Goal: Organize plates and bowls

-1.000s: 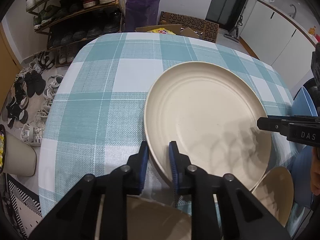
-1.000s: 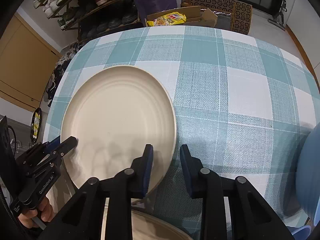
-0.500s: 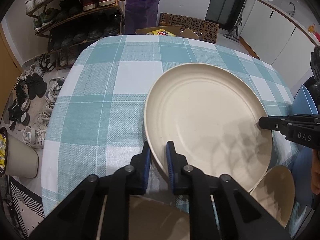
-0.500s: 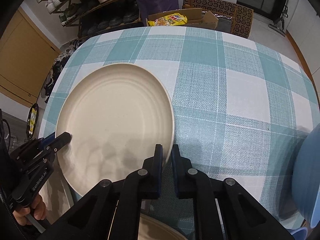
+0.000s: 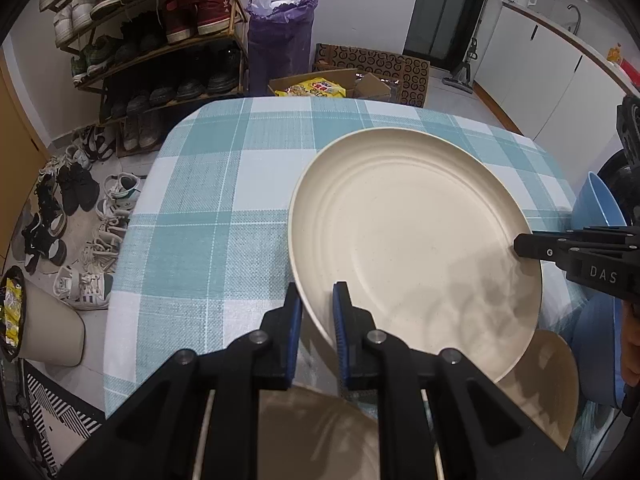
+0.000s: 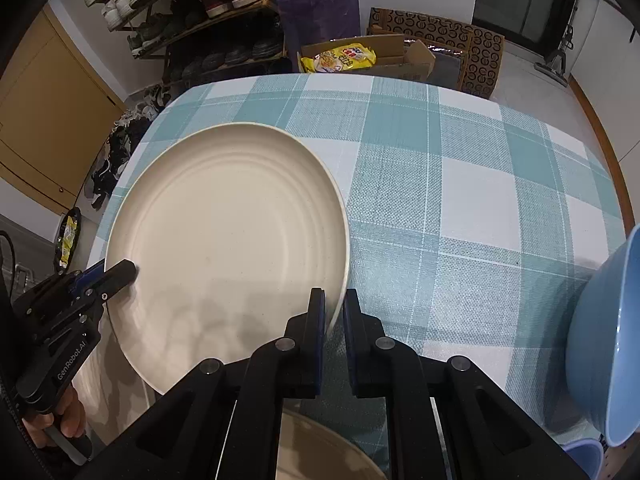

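A large cream plate (image 5: pixel 408 240) (image 6: pixel 232 240) lies over the teal checked table (image 5: pixel 192 240), held at two opposite points of its rim. My left gripper (image 5: pixel 316 306) is shut on the plate's near left rim; in the right wrist view the left gripper (image 6: pixel 124 270) shows at the plate's left edge. My right gripper (image 6: pixel 334 304) is shut on the near right rim, and the right gripper (image 5: pixel 520 246) also reaches in from the right in the left wrist view. The plate's near edge casts a shadow on the cloth and looks raised off it.
A cream bowl (image 5: pixel 312 432) sits right under the grippers, and another cream dish (image 5: pixel 548 380) lies under the plate's near right edge. A blue bowl (image 6: pixel 608 340) stands at the table's right edge. Shoe racks, boxes and a purple bag line the floor beyond.
Both grippers closed onto the plate's rim, the right one from a wider gap. The plate's left side has since risen slightly with the left gripper.
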Motion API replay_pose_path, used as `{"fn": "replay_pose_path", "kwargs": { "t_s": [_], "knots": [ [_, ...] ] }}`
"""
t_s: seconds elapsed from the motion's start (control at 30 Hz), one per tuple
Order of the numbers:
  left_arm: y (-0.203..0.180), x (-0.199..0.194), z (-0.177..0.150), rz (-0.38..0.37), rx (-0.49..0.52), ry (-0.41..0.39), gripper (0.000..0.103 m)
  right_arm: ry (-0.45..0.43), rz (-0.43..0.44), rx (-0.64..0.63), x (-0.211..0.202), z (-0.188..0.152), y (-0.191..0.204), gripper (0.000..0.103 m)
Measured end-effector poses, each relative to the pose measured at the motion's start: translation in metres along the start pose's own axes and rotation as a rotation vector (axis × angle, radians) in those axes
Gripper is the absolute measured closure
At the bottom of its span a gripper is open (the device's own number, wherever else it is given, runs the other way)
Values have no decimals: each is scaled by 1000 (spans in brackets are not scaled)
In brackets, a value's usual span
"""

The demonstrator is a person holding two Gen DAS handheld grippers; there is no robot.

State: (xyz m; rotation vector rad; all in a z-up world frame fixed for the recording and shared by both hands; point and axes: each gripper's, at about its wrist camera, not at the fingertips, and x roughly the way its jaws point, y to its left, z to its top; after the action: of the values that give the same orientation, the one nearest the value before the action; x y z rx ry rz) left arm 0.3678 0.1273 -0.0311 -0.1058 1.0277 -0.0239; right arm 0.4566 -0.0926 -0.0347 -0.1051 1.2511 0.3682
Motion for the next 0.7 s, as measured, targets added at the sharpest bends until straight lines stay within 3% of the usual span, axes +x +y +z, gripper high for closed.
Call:
{"fn": "replay_pose_path", "kwargs": {
  "t_s": [0.7],
  "knots": [
    [-22, -68, -26, -1, 46, -58, 90, -48, 1, -14, -62, -46, 8, 94]
  ]
}}
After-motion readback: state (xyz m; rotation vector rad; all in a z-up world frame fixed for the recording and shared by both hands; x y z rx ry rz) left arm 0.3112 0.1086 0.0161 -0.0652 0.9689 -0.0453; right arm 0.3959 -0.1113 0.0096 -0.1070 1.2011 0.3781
